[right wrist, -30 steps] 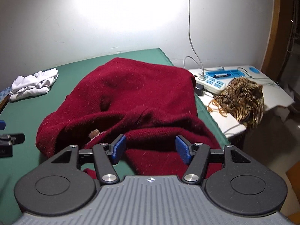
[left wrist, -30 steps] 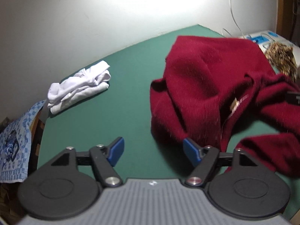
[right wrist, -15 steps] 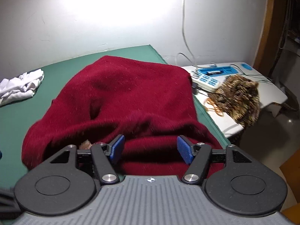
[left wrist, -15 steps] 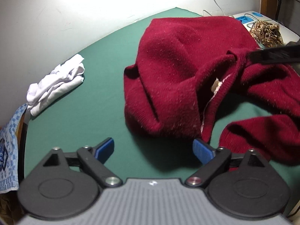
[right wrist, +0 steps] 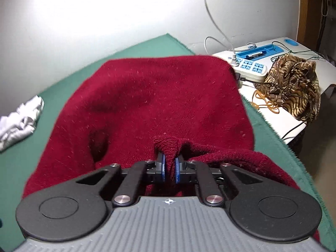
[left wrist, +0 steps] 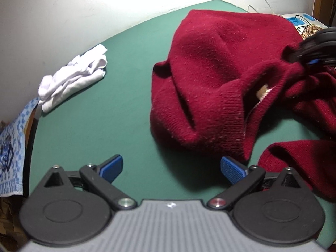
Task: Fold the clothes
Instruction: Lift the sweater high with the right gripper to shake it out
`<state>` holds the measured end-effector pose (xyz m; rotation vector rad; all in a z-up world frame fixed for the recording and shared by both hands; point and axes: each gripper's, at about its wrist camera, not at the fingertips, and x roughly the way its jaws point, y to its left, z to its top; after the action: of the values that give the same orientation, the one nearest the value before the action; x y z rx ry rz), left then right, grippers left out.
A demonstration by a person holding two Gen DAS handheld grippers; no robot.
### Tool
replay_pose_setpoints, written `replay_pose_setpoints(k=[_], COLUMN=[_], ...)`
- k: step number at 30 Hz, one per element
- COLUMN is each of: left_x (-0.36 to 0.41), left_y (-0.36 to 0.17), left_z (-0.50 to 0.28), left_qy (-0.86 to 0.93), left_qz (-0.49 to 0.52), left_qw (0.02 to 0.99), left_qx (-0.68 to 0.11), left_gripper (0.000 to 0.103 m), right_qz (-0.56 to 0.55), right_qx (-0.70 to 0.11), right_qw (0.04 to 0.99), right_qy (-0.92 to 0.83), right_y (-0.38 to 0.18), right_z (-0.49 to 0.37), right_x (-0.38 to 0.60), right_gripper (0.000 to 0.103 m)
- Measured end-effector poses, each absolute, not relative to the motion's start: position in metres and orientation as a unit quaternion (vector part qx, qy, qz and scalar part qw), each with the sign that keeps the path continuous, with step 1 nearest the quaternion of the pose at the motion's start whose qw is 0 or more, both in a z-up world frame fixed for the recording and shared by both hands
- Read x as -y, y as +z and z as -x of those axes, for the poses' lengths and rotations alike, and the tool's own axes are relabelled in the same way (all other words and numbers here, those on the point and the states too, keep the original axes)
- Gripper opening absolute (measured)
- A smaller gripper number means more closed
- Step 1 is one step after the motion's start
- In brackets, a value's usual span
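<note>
A crumpled dark red sweater (left wrist: 210, 73) lies in a heap on the right half of the green table (left wrist: 105, 115). My left gripper (left wrist: 171, 166) hovers just in front of the sweater's near left edge. Its jaws are still opening wide and only bare table lies between them. My right gripper (right wrist: 169, 163) is closing, and its blue pads pinch a raised fold of the red sweater (right wrist: 157, 96) at the near edge. In the left wrist view that right gripper (left wrist: 315, 50) shows at the far right, lifting the knit slightly.
A bunched white garment (left wrist: 73, 79) lies near the table's far left edge. A blue patterned cloth (left wrist: 10, 147) hangs off the left side. Right of the table stands a white side table (right wrist: 273, 44) with a power strip (right wrist: 252, 63), cables and a tiger-striped cloth (right wrist: 294, 84).
The right gripper's jaws went from wide apart to pinched on a fold of the sweater. The left gripper came closer to the sweater's left edge and its jaws spread wider.
</note>
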<state>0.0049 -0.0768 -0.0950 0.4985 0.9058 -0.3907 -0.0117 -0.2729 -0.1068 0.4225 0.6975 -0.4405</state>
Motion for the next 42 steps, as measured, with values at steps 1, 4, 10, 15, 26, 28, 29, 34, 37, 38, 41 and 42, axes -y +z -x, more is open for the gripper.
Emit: replay_pose_setpoints(k=[1,4,10,15,26,28,29,34,37,38,41,42], left_x=[0.077,0.081,0.093,0.1,0.098,0.102,0.104,0.123,0.136,0.139,0.132,0.127], left_y=[-0.096,-0.099,-0.098,-0.1,-0.134,-0.134,-0.132,-0.128,-0.13,-0.131,-0.114,-0.106], left_z=[-0.006,-0.007,0.0,0.012,0.068,0.076,0.079,0.093,0.093,0.093,0.083,0.08], left_qy=[-0.187,-0.199,-0.243,-0.286,-0.342,-0.354,-0.366,-0.382,-0.353,-0.343,-0.314,-0.301], left_qz=[-0.235,-0.244,-0.265,-0.282,-0.376,-0.384,-0.38,-0.359,-0.352,-0.348,-0.304,-0.286], left_qw=[0.85,0.845,0.834,0.821,0.813,0.811,0.809,0.82,0.837,0.843,0.869,0.881], left_qx=[-0.433,-0.433,-0.419,-0.407,-0.285,-0.262,-0.258,-0.23,-0.224,-0.224,-0.231,-0.227], left_gripper=[0.101,0.101,0.101,0.101,0.101,0.099,0.099,0.097,0.057,0.038,0.015,0.014], right_qz=[-0.206,-0.213,-0.241,-0.271,-0.236,-0.23,-0.229,-0.221,-0.201,-0.194,-0.177,-0.173], right_qx=[-0.328,-0.306,-0.264,-0.221,-0.132,-0.124,-0.12,-0.1,-0.081,-0.074,-0.055,-0.048], right_qw=[0.897,0.903,0.909,0.911,0.932,0.936,0.937,0.946,0.958,0.962,0.97,0.973], right_qy=[-0.212,-0.212,-0.213,-0.216,-0.239,-0.237,-0.235,-0.213,-0.187,-0.178,-0.154,-0.148], right_y=[-0.101,-0.086,-0.059,-0.041,0.014,0.022,0.025,0.039,0.048,0.052,0.058,0.06], right_z=[0.018,0.039,0.075,0.108,0.185,0.195,0.201,0.22,0.228,0.231,0.24,0.244], right_x=[0.273,0.273,0.267,0.256,0.206,0.197,0.192,0.18,0.174,0.172,0.173,0.175], right_gripper=[0.009,0.009,0.009,0.009,0.009,0.009,0.009,0.009,0.009,0.009,0.009,0.009])
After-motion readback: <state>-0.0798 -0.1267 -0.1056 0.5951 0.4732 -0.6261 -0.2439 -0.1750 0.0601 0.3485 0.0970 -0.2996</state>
